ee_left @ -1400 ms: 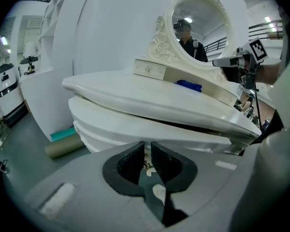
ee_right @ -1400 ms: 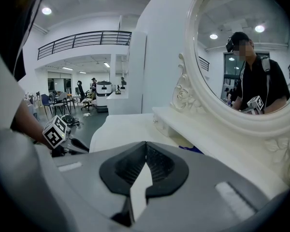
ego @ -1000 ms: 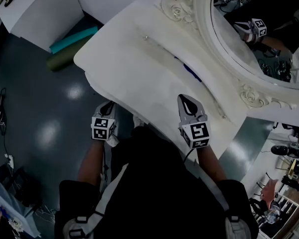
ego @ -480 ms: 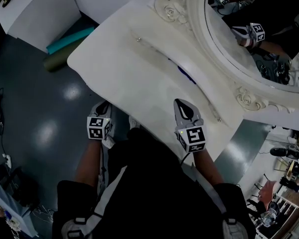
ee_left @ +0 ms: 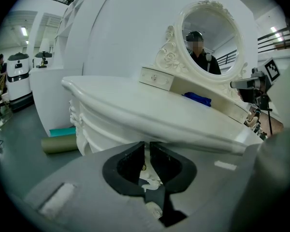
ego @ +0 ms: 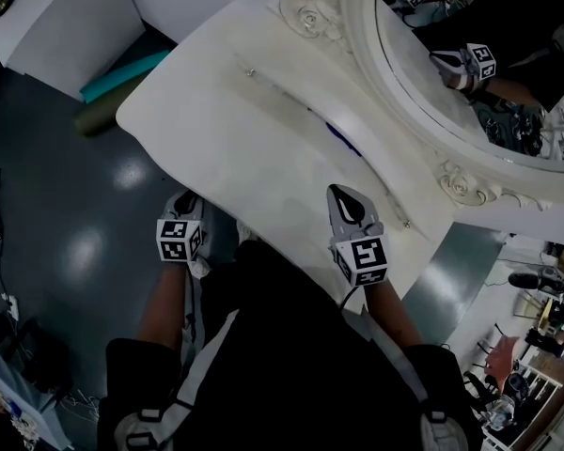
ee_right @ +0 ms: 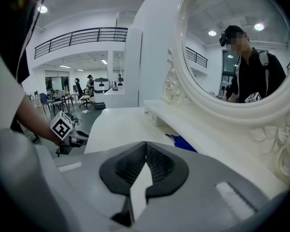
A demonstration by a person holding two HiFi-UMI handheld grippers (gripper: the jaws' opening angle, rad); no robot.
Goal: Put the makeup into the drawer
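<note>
The blue makeup piece (ego: 343, 141) (ee_left: 198, 98) (ee_right: 181, 141) lies on the white dressing table (ego: 216, 130), against the low shelf under the oval mirror (ego: 470, 64). My left gripper (ego: 190, 200) (ee_left: 147, 146) is below the table's front edge, against its carved front. Its jaws have just been closing. A small brass drawer knob (ee_left: 140, 167) shows in the narrow slit between the pads. My right gripper (ego: 350, 200) (ee_right: 145, 146) hovers shut and empty over the tabletop's near right part, short of the makeup.
A small shelf drawer (ee_left: 157, 78) with a knob (ego: 251, 71) sits at the shelf's left end. A teal roll (ego: 122, 75) and an olive roll (ego: 103, 116) lie on the grey floor left of the table. White panels stand behind.
The head view has drifted, so the table sits higher and further left. The right gripper has edged slightly across the tabletop. The left gripper stays at the front edge.
</note>
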